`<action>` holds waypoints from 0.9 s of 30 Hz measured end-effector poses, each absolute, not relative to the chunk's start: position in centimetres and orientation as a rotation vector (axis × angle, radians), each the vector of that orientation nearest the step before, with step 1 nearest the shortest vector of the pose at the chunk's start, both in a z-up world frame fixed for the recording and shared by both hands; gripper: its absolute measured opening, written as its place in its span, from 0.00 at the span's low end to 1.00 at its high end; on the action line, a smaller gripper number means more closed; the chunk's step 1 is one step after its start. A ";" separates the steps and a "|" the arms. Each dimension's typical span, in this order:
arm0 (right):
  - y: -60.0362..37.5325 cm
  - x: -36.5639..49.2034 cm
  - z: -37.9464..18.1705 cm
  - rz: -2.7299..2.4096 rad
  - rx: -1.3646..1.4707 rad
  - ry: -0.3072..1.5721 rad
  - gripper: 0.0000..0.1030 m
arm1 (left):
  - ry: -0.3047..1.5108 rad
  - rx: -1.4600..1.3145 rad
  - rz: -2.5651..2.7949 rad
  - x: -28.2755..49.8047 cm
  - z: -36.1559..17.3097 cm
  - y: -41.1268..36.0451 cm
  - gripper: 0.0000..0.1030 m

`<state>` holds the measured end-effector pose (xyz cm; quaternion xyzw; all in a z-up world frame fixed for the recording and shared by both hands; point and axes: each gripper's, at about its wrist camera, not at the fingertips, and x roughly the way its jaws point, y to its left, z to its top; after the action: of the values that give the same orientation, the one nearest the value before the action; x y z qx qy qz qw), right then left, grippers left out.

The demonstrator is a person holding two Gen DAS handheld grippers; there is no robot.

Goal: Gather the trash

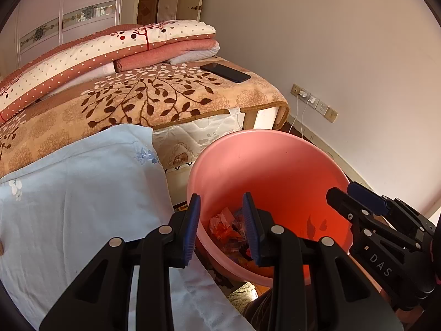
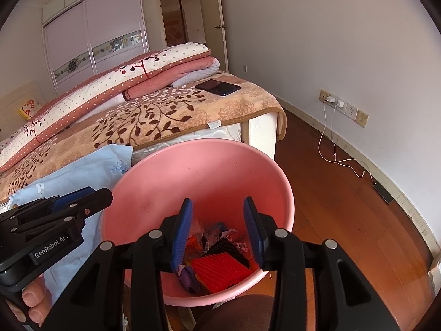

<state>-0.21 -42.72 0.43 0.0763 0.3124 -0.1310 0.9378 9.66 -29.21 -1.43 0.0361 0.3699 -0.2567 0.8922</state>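
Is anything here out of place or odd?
Little stands out. A white cable trails loose from the wall plug across the floor. The trash lies inside the pink bucket, none spilled.

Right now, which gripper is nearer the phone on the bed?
Left, though not by much. The left gripper sits at the pink bin's bed-side rim, below the phone. The right gripper hangs over the bin, on the side away from the bed.
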 end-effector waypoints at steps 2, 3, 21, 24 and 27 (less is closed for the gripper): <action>-42.6 -0.3 0.4 -0.266 0.156 0.635 0.40 | 0.762 0.076 -0.532 9.5 -1.3 -29.2 0.31; -42.6 -0.4 0.5 -0.264 0.157 0.634 0.40 | 0.760 0.077 -0.533 9.5 -1.3 -29.3 0.31; -42.1 -1.1 1.1 -0.253 0.170 0.587 0.58 | 0.677 0.077 -0.526 8.5 0.5 -29.0 0.46; -41.8 -1.3 1.4 -0.250 0.166 0.570 0.62 | 0.666 0.074 -0.516 8.4 0.8 -28.7 0.46; -41.4 -1.6 1.7 -0.248 0.157 0.550 0.64 | 0.655 0.068 -0.509 8.2 1.1 -28.4 0.46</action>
<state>-1.64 -41.41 1.74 0.0773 0.2706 -0.1218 0.9518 8.18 -28.40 1.06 0.0328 0.3180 -0.2471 0.9147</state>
